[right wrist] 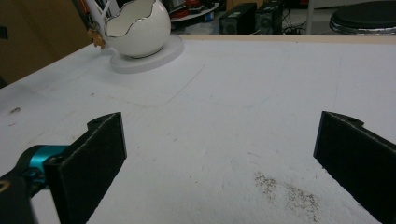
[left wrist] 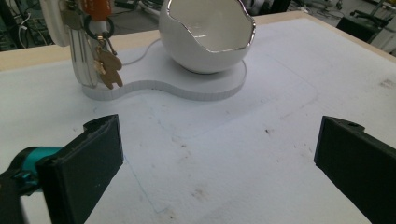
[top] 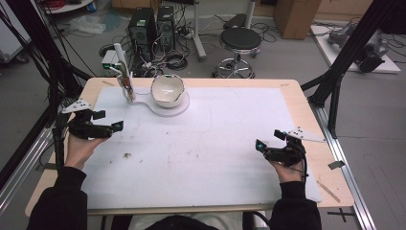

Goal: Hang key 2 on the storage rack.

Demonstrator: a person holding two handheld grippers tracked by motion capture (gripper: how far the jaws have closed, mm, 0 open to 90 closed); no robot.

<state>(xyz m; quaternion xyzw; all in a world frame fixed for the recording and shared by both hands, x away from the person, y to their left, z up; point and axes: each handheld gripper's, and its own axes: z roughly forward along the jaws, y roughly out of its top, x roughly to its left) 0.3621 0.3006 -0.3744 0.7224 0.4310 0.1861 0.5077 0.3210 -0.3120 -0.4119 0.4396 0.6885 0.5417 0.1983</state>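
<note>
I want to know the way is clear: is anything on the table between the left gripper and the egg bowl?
No. In the left gripper view, bare white mat lies between the left gripper and the egg bowl, with faint specks.

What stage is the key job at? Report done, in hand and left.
Done: nothing visibly; the keys hang on the white stand beside the egg-shaped bowl, which looks empty. In hand: nothing; the left gripper and the right gripper are open above the table, apart from the stand. Left: probably reaching and grasping the keys.
</note>
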